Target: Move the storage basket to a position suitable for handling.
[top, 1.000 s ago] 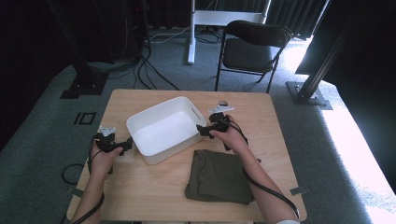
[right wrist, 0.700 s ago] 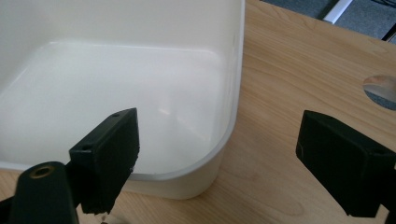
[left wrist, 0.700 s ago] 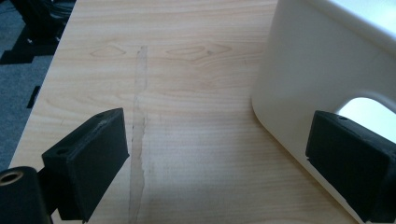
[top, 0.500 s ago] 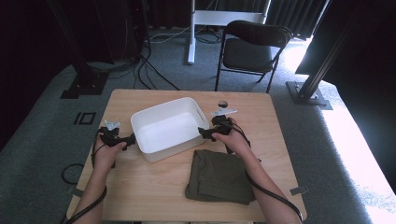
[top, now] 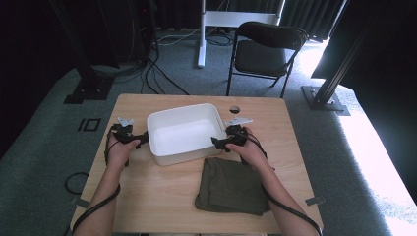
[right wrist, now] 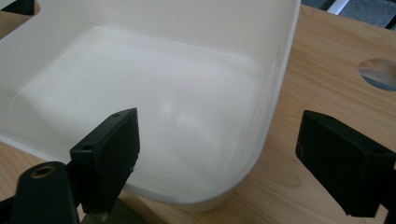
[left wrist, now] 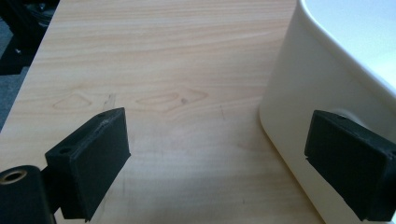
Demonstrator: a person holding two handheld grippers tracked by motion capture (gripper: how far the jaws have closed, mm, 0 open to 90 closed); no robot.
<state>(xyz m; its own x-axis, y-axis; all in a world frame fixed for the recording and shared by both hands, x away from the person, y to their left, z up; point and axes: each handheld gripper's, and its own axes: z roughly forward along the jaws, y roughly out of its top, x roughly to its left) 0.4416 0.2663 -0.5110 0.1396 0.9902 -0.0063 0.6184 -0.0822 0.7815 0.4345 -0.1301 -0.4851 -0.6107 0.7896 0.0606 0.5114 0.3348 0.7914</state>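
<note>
Sitting on the table: the white bin rests on the wooden table, in its far half and a little left of centre, with its inside bare and its long sides running slightly askew to the table edge.
Bin in your gripper views: your left gripper view shows the bin's outer wall rising at the right; your right gripper view looks down into its hollow and over its rounded near corner.
Your left gripper: you hold it at the bin's left end, jaws wide apart; one jaw lies against or just in front of the bin's outer wall low down, the other stands over bare wood, and nothing is between them.
Your right gripper: you hold it at the bin's right near corner, jaws spread wide and straddling the rim, one jaw over the inside, the other outside over the table; whether either touches the rim you cannot tell.
Folded cloth: an olive-green piece lies flat on the near right part of the table, just beside the bin's near side and under your right forearm.
Table hole: a round opening just beyond the bin's right end.
Beyond the table: a black folding chair stands on the grey carpet.
</note>
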